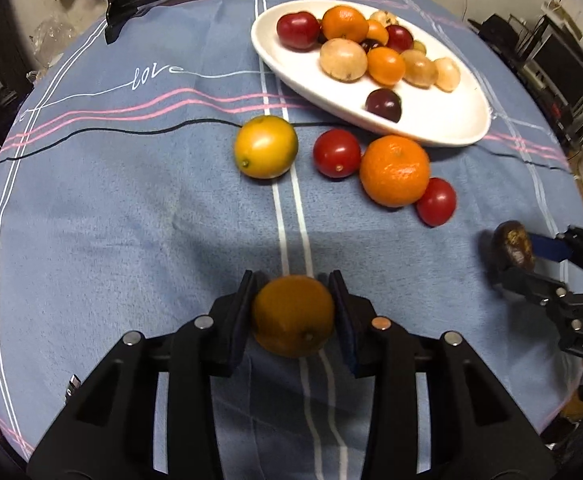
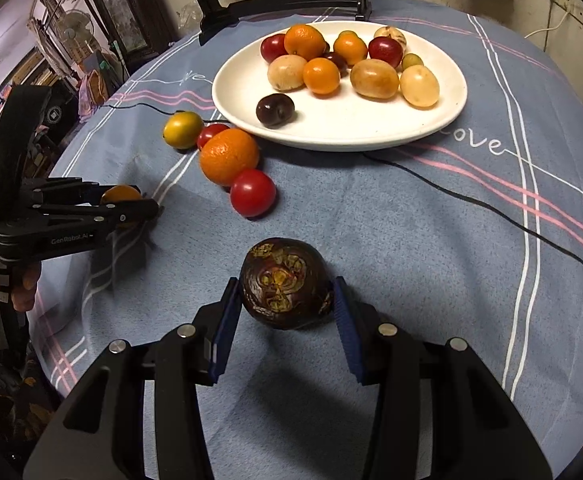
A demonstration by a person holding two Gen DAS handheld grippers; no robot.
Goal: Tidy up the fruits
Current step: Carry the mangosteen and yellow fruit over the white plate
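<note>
the white plate (image 2: pixel 447 120) at the far side of the desk (image 2: pixel 411 260) serves as the collecting spot, and everything here is told from it. it already carries a heap of fruit at its back half, while its near half is mostly bare, probably kept free for what is still to come.

well in front of the plate and to the left, the left gripper (image 1: pixel 293 312) pinches a small orange (image 1: pixel 293 320) between its two pads, the fruit sitting squarely in the middle so that it should not roll out. in the right wrist view the orange looks lifted a little off the cloth, though that is hard to be sure of.

just in front of the plate's near-left rim lie four loose fruits: a yellow citrus (image 1: pixel 265 146) apart on the left, then a tomato (image 1: pixel 336 153), a big mandarin (image 1: pixel 394 170) and a second tomato (image 1: pixel 436 201), these three touching in a row. they seem to wait their turn.

in front of the plate and to the right, the right gripper (image 2: pixel 285 312) holds a dark purple fruit (image 2: pixel 285 282), perhaps a passion fruit, its pads pressed on both flanks. whether it rests on the cloth cannot be told. both held fruits probably go to the plate next.
</note>
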